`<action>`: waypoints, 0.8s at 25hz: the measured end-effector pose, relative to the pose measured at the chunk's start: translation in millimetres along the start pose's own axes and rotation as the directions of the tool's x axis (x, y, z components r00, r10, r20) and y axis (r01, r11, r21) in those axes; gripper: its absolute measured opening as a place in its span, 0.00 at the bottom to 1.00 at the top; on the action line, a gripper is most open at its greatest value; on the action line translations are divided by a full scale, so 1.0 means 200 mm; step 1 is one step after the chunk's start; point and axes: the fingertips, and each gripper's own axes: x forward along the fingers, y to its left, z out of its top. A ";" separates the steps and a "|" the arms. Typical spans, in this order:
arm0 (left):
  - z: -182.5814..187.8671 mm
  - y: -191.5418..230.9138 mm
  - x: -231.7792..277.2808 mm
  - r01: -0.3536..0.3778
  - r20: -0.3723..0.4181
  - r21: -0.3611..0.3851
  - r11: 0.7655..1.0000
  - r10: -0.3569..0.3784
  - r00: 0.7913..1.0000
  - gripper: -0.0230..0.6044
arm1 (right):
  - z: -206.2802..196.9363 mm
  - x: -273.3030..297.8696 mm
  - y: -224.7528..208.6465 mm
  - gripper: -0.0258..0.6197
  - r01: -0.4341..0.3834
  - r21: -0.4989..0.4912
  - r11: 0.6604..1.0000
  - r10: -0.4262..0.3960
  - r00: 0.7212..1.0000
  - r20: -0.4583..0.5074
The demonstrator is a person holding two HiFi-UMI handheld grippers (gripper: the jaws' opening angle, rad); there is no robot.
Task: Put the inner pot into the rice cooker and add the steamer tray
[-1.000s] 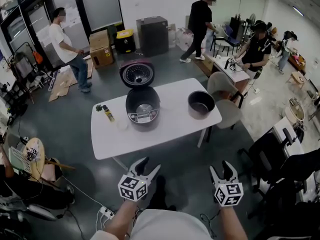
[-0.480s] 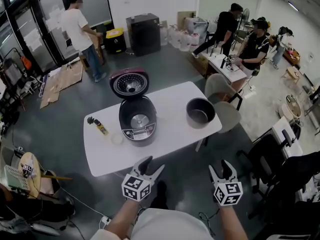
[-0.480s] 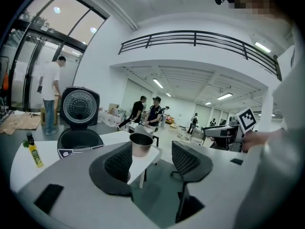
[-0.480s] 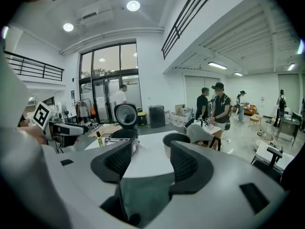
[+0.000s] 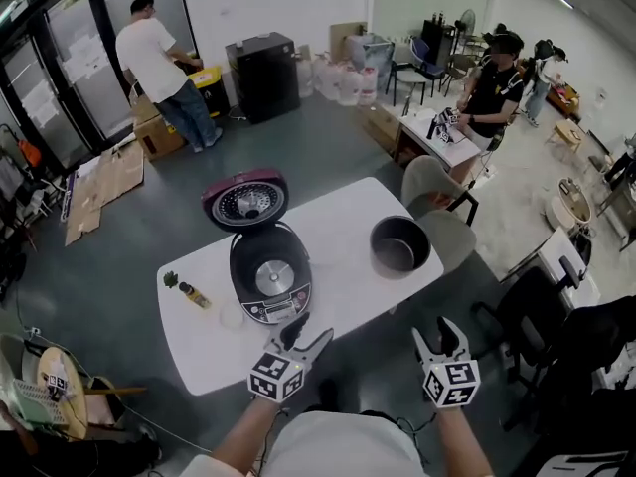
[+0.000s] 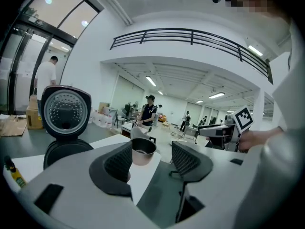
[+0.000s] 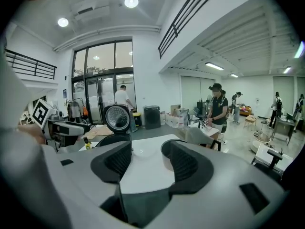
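Note:
The open rice cooker [image 5: 268,276] stands on the white table [image 5: 348,217] with its maroon lid [image 5: 245,200] tipped back and its cavity bare. The dark inner pot [image 5: 399,246] sits apart at the table's right end. My left gripper [image 5: 303,334] hovers at the table's near edge just in front of the cooker, open and empty. My right gripper [image 5: 437,336] hangs off the table, short of the pot, also open and empty. In the left gripper view the pot [image 6: 143,149] shows between the jaws, the cooker [image 6: 64,128] at left. I see no steamer tray.
A small yellow bottle [image 5: 189,291] and a small white disc [image 5: 232,315] lie on the table left of the cooker. A grey chair [image 5: 437,192] stands behind the table's right end. Black chairs [image 5: 537,316] are at right. People stand farther off.
Both grippers have travelled toward the table, which now lies closer and lower in the head view. The left gripper has reached the near edge. The jaws stay as they were.

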 end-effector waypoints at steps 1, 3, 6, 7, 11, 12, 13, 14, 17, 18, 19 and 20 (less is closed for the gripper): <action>0.01 0.03 0.02 0.008 -0.003 0.003 1.000 -0.008 1.000 0.46 | 0.01 0.03 0.00 0.46 0.008 0.002 1.000 -0.008 1.000 0.002; 0.03 0.08 0.07 0.020 -0.012 0.007 1.000 -0.020 1.000 0.46 | 0.03 0.07 -0.01 0.46 0.022 0.008 1.000 -0.022 1.000 0.002; 0.03 0.12 0.12 0.033 -0.026 0.000 0.999 -0.033 0.999 0.46 | 0.03 0.12 -0.03 0.46 0.038 0.014 0.999 -0.038 0.999 -0.006; 0.03 0.13 0.13 0.036 -0.030 -0.004 0.999 -0.036 0.999 0.45 | 0.03 0.13 -0.04 0.46 0.042 0.017 0.999 -0.042 0.999 -0.010; 0.02 0.17 0.19 0.041 -0.044 -0.019 0.999 -0.041 0.998 0.45 | 0.02 0.19 -0.09 0.46 0.056 0.028 0.998 -0.055 0.998 -0.021; 0.03 0.18 0.21 0.039 -0.046 -0.021 0.999 -0.040 0.998 0.45 | 0.02 0.20 -0.10 0.46 0.056 0.029 0.998 -0.055 0.998 -0.024; 0.03 0.18 0.23 0.036 -0.048 -0.023 0.999 -0.037 0.998 0.45 | 0.02 0.22 -0.11 0.46 0.055 0.031 0.998 -0.054 0.998 -0.027; 0.03 0.19 0.25 0.032 -0.050 -0.025 0.999 -0.033 0.998 0.45 | 0.02 0.24 -0.13 0.46 0.051 0.032 0.998 -0.050 0.998 -0.030; 0.05 0.22 0.33 0.019 -0.057 -0.030 0.999 -0.020 0.998 0.45 | 0.03 0.33 -0.18 0.46 0.037 0.035 0.999 -0.036 0.999 -0.038; 0.06 0.24 0.36 0.014 -0.060 -0.032 0.999 -0.016 0.998 0.45 | 0.03 0.36 -0.20 0.46 0.031 0.036 0.999 -0.030 0.999 -0.041; 0.06 0.25 0.39 0.008 -0.062 -0.034 0.999 -0.010 0.998 0.45 | 0.04 0.39 -0.23 0.46 0.024 0.036 0.999 -0.023 0.999 -0.045; 0.07 0.25 0.42 0.001 -0.065 -0.036 0.999 -0.003 0.998 0.45 | 0.04 0.43 -0.25 0.46 0.017 0.035 0.999 -0.015 0.999 -0.049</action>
